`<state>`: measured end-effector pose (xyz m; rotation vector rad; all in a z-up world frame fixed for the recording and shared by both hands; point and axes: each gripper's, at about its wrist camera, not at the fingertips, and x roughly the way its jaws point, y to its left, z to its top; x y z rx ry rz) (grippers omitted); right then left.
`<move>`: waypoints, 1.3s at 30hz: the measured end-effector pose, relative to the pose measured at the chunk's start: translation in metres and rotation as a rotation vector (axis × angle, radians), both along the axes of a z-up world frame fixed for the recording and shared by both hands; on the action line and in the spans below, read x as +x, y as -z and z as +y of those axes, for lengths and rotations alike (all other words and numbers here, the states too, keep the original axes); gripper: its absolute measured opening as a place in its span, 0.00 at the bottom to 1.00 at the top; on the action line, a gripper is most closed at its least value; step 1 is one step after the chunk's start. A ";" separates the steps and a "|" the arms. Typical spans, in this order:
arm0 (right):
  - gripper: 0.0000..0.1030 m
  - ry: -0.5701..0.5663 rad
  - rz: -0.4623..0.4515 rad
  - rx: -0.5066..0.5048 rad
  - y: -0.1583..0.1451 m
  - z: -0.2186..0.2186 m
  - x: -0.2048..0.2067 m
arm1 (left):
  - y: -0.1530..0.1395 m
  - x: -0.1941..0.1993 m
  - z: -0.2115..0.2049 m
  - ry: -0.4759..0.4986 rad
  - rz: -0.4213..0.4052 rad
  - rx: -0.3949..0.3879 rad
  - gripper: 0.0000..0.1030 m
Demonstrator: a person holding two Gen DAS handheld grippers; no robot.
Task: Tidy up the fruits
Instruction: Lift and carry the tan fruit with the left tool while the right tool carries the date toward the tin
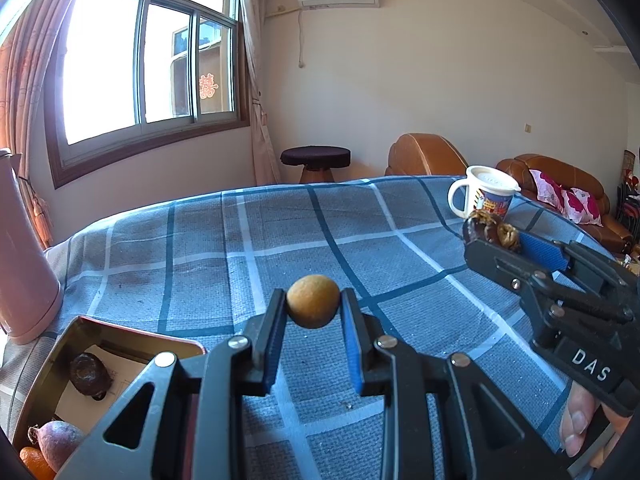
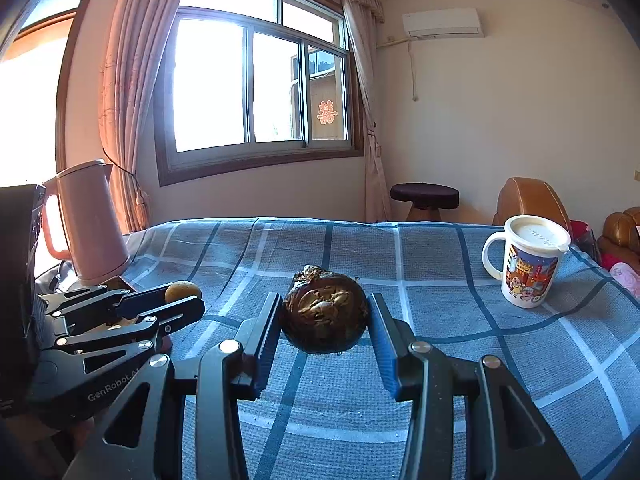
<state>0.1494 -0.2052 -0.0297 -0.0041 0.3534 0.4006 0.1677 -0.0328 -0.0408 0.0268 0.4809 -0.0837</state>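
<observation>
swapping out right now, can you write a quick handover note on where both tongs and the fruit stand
Left tongs: shut on a small round tan fruit, held above the checked cloth.
Right tongs: shut on a dark wrinkled fruit, also lifted off the cloth.
Tin box at the left: already holds a dark fruit, a purplish fruit and an orange one.
Left to do: both held fruits, probably into the box. No other loose fruit shows on the cloth.
Nearby: pink kettle, lidded mug.

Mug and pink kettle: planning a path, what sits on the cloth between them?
Right wrist view: bare cloth between mug and kettle.
</observation>
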 end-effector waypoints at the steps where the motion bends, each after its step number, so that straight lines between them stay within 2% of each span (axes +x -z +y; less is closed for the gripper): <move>1: 0.44 0.001 -0.005 0.001 -0.001 0.000 -0.001 | 0.000 -0.001 -0.001 0.000 -0.004 0.004 0.28; 10: 0.44 0.003 -0.044 -0.002 -0.003 0.000 -0.010 | -0.002 -0.009 -0.006 0.011 -0.028 0.030 0.28; 20: 0.44 -0.003 -0.063 -0.008 -0.004 0.000 -0.019 | 0.000 -0.013 -0.004 0.026 -0.001 0.005 0.28; 29: 0.44 -0.005 -0.073 -0.006 -0.004 0.000 -0.025 | -0.001 -0.024 -0.010 0.038 -0.018 0.029 0.28; 39: 0.44 -0.013 -0.078 -0.010 -0.004 0.001 -0.031 | -0.002 -0.037 -0.007 0.042 -0.021 0.012 0.28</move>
